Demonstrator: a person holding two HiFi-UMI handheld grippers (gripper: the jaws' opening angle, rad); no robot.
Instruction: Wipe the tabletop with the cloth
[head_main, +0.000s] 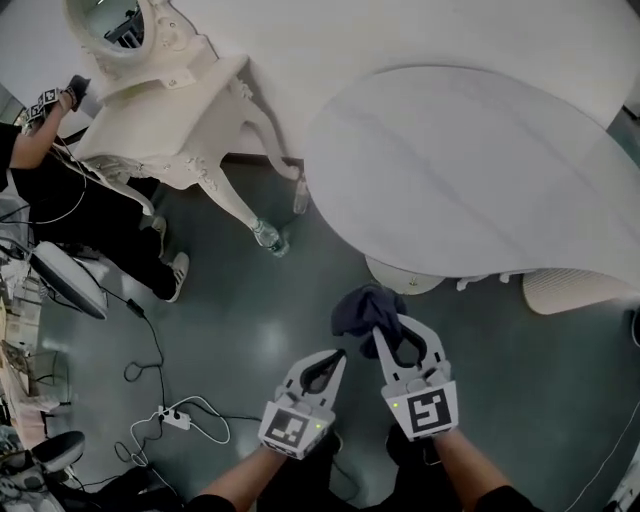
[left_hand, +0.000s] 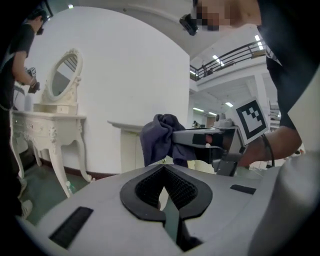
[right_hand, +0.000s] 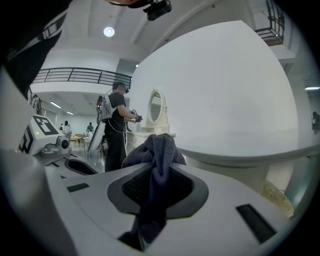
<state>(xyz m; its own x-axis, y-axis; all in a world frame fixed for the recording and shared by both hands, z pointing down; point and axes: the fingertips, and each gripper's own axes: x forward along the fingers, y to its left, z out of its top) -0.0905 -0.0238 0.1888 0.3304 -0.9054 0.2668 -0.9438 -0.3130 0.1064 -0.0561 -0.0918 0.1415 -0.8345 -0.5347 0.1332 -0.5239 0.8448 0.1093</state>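
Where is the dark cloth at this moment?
The cloth sits low and centre in the head view, clamped in the right gripper, over the floor just short of the white tabletop.

The head view is dim and cool: the dark floor (head_main: 240, 330) carries a faint sheen, while the pale table (head_main: 470, 170) is evenly lit, without hard shadows. Both gripper views are brighter, bow strongly and fade to black at the corners. A round lamp (right_hand: 109, 32) glares in the right one, and whatever lies nearest the lens is soft.
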